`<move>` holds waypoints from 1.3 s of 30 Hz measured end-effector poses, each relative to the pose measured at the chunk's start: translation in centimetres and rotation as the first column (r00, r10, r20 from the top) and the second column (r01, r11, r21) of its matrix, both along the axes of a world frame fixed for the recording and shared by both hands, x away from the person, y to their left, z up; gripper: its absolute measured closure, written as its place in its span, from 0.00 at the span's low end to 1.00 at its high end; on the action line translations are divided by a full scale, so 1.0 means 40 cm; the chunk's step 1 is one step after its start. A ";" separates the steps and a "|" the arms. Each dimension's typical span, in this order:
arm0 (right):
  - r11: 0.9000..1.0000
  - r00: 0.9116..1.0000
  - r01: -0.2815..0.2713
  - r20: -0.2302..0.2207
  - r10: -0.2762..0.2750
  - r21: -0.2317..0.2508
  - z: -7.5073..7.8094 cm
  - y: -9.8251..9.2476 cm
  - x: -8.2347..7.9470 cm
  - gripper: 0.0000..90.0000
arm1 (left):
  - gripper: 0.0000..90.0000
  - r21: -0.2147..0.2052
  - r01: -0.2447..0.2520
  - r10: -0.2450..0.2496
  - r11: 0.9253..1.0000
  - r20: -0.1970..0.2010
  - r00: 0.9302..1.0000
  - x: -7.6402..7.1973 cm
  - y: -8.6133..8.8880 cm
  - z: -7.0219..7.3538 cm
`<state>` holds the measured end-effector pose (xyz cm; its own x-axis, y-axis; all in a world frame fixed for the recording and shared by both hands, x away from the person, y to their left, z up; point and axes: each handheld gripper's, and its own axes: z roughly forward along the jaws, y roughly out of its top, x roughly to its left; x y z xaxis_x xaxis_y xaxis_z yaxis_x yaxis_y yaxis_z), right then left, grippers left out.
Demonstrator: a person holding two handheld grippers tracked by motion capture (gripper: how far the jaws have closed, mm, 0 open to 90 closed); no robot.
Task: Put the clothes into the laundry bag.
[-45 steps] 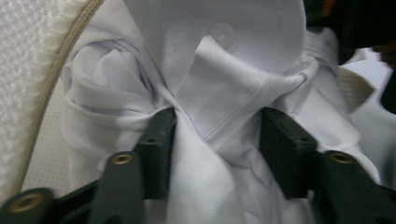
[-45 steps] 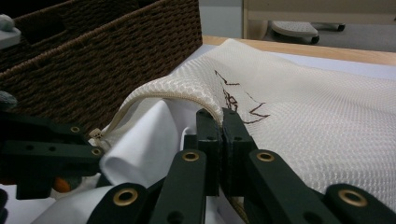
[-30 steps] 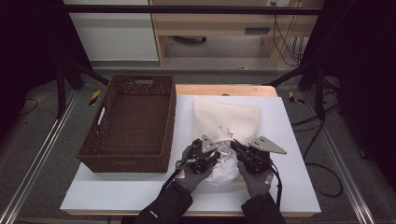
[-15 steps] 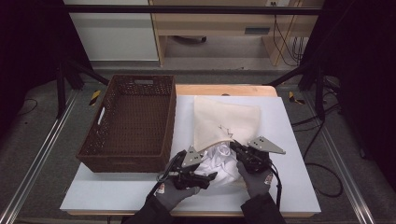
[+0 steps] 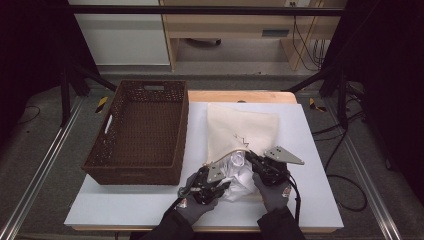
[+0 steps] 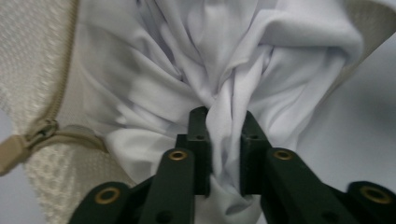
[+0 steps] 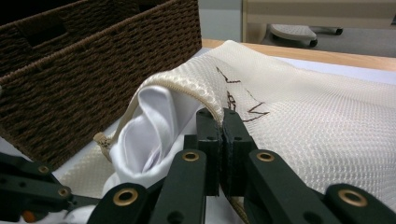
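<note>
Item: mesh bag (image 5: 243, 129), cream, lying flat at the centre of the high view on the white board (image 5: 320, 200), its mouth facing the lower edge of the frame. Zipper pull (image 6: 16, 150) showing at lower left of the left gripper view.

Item: white cloth (image 5: 239, 176), bunched, sitting half in and half out of the bag mouth, low centre of the high view.

Item: right gripper (image 7: 221, 122), jaws pressed together on the bag's zippered rim, lifting it so the mouth is gaping.

Item: left gripper (image 6: 224, 128), jaws pinching a fold of the cloth. Change noted: half a second ago these jaws were standing wide beside the cloth; they have just been closing, and the fold is now lying between the pads.

Item: basket (image 5: 141, 131), brown wicker, at left of the high view, well apart from the cloth.

Reading: the fresh grip is likely readying the cloth for another move through the held-open mouth; which way cannot be told.
</note>
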<state>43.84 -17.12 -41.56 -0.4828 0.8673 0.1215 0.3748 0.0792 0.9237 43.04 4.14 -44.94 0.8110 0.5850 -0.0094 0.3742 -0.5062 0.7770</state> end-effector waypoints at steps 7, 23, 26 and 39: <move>1.000 1.000 0.015 0.016 -0.016 0.018 0.010 -0.018 -0.004 0.98 | 0.91 0.018 -0.026 0.025 1.000 0.034 0.999 0.030 -0.032 0.031; 1.000 1.000 0.013 0.017 -0.013 0.011 0.011 -0.016 -0.006 0.98 | 0.38 -0.087 0.009 -0.001 0.996 0.082 0.997 0.035 0.005 0.021; 1.000 1.000 0.008 0.014 -0.008 0.010 0.008 -0.011 -0.004 0.98 | 0.35 -0.066 0.026 -0.020 0.997 0.085 0.996 0.030 -0.011 0.015; 1.000 1.000 0.013 0.014 -0.013 0.012 0.005 -0.019 -0.004 0.98 | 0.50 -0.083 -0.014 0.023 0.996 0.104 0.994 0.024 0.033 0.054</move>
